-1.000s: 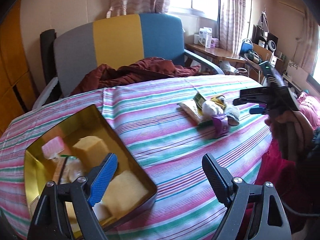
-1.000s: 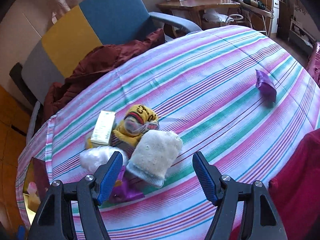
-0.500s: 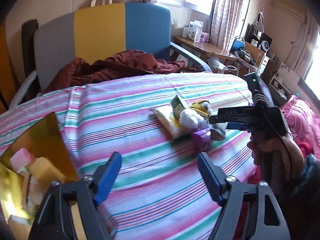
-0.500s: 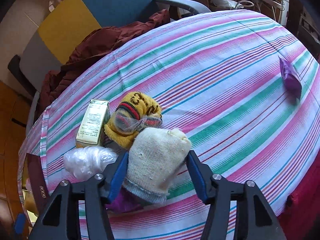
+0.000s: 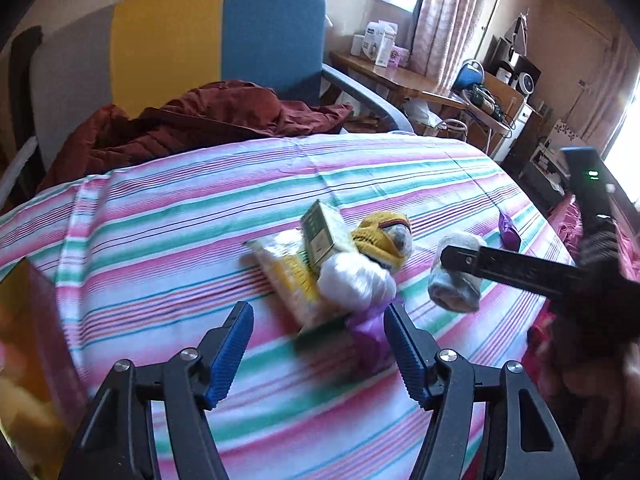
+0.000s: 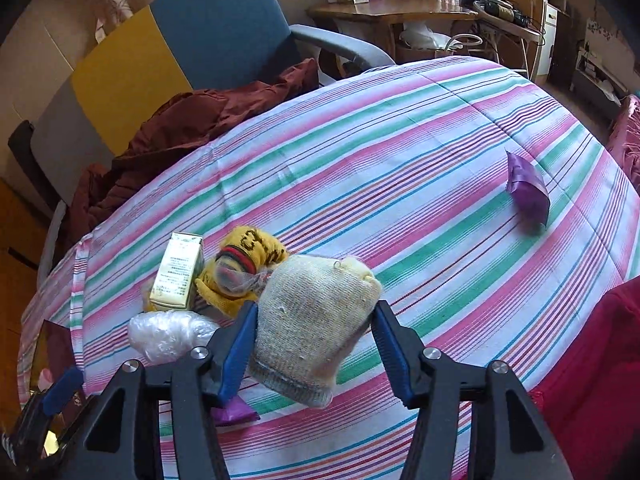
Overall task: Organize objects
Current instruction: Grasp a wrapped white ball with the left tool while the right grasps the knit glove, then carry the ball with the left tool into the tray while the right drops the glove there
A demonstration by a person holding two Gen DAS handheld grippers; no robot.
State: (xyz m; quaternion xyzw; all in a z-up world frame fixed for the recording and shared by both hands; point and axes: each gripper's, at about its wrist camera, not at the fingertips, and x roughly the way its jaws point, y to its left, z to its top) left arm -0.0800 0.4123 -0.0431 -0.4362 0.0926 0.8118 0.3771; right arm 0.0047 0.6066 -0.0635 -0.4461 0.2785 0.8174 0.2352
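Note:
A pile of small things lies on the striped tablecloth [image 6: 400, 168]: a cream knitted sock [image 6: 316, 320], a yellow knitted sock [image 6: 248, 264], a small gold-green box [image 6: 178, 276], a clear plastic bundle [image 6: 168, 334] and a yellow packet [image 5: 288, 276]. My right gripper [image 6: 314, 344] is shut on the cream sock, both blue pads pressing its sides. In the left wrist view that sock [image 5: 456, 276] hangs just off the cloth. My left gripper [image 5: 320, 344] hovers at the pile's near end, its jaws closing. A purple wrapper [image 5: 368, 332] lies just inside its right pad, untouched.
A gold tin [image 5: 32, 340] with things inside sits at the table's left edge. A second purple packet [image 6: 528, 192] lies alone at the right. Behind the table stands an armchair [image 5: 216, 40] with a maroon garment [image 5: 200, 120]. A person's red clothing [image 6: 592, 380] borders the near right.
My left gripper swung right from the gold tin to the pile, and its jaws narrowed. My right gripper closed on the cream sock and raised it slightly.

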